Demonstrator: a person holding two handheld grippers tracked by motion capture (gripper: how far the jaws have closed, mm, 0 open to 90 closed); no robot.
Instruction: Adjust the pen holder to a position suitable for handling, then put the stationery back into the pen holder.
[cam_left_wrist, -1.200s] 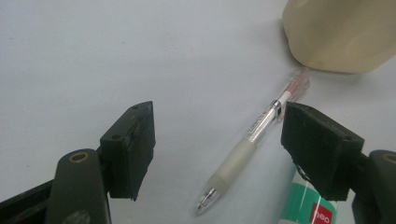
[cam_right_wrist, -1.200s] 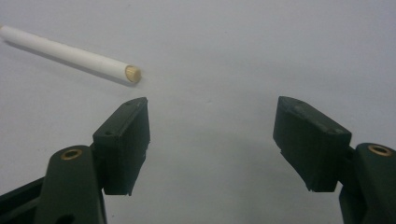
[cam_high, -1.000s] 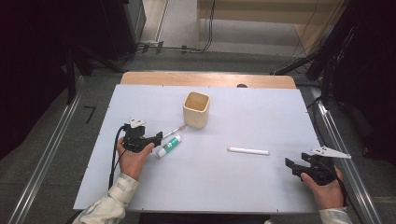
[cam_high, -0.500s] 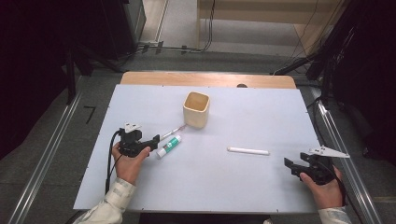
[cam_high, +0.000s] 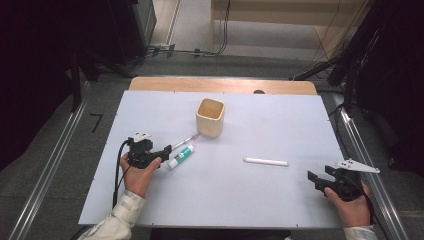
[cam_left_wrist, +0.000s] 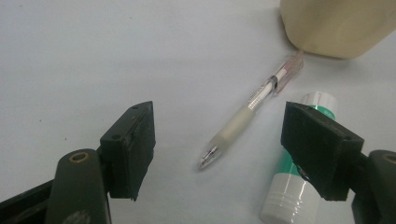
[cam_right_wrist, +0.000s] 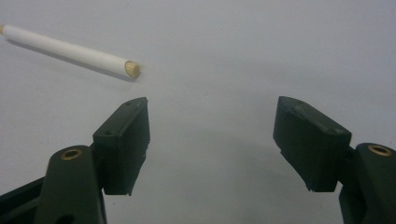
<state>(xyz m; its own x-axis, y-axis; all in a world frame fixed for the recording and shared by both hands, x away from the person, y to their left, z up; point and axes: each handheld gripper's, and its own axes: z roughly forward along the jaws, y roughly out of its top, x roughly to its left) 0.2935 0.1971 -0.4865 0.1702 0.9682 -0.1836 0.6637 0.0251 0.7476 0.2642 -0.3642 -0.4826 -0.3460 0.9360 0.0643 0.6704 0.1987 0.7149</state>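
Note:
A clear pen (cam_high: 184, 142) and a green-and-white tube (cam_high: 181, 156) lie side by side left of centre on the white table (cam_high: 250, 210). Behind them stands a cream square cup (cam_high: 210, 117). My left gripper (cam_high: 164, 152) sits low just left of the tube, open and holding nothing. In the left gripper view the pen (cam_left_wrist: 252, 109) points its tip between the jaws of the left gripper (cam_left_wrist: 224, 140), the tube (cam_left_wrist: 294, 186) lies behind the right jaw, and the cup (cam_left_wrist: 336, 25) stands beyond. A white stick (cam_high: 265, 161) lies right of centre. My right gripper (cam_high: 313, 181) is open and apart from it; in the right gripper view the stick (cam_right_wrist: 70, 51) lies beyond the left jaw of that gripper (cam_right_wrist: 212, 140).
The table's wooden far edge (cam_high: 220, 85) borders dark floor with cables. Metal rails (cam_high: 50, 170) run along both sides. Bare table surface lies between the two hands and behind the stick.
My left gripper has drawn back slightly to the left, away from the tube. The right gripper, pen, tube, stick and cup have stayed put.

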